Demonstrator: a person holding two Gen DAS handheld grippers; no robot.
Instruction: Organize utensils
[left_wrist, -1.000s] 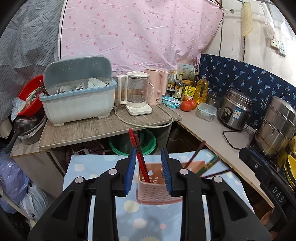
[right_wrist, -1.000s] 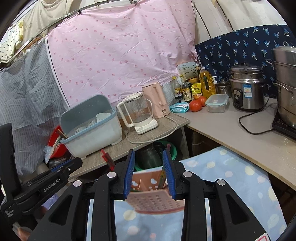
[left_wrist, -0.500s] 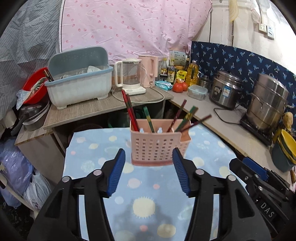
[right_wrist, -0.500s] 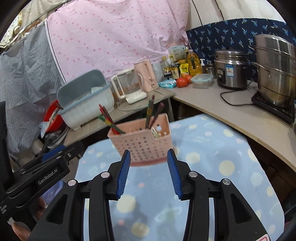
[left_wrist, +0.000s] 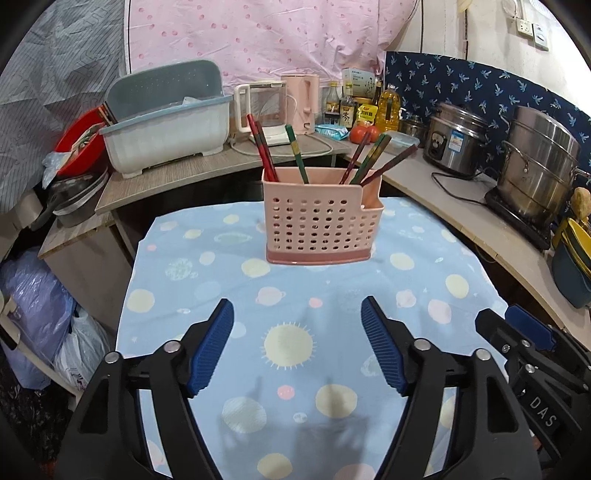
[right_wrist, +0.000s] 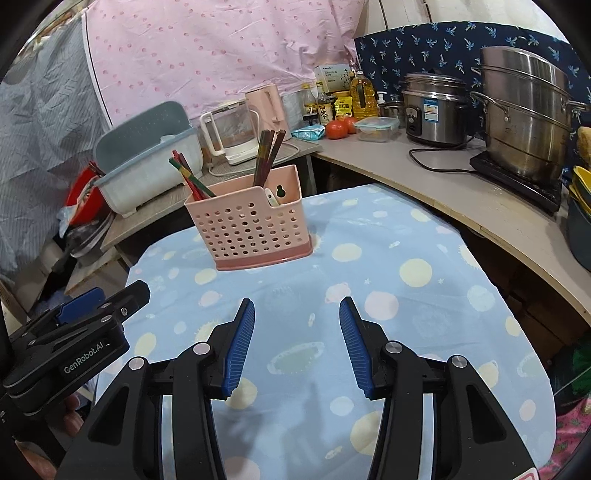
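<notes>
While the left claw (left_wrist: 297, 347) hangs over the desk (left_wrist: 177, 284) with its jaws wide apart and nothing between them, the caddy (left_wrist: 321, 221) stands upright ahead of it, well beyond the fingertips, on the blue cloth. These jaws have just been opening. Chopsticks (left_wrist: 263, 147) lean out of the caddy's back compartments, fanned left and right, probably because each slot is loose around them. Off to this claw's right, the other tool's black body shows at the frame edge.

From the right wrist, the right claw (right_wrist: 297, 341) is parted about halfway, empty, and has also just been opening. The caddy (right_wrist: 255, 225) sits ahead and slightly left of it, clear of both pads, its lower front pocket holding something small and white I cannot identify. Chopsticks (right_wrist: 269, 157) stand in the taller rear section. Both claws sit back from the caddy, which suggests it is set down where it belongs and the sorting looks close to done.
</notes>
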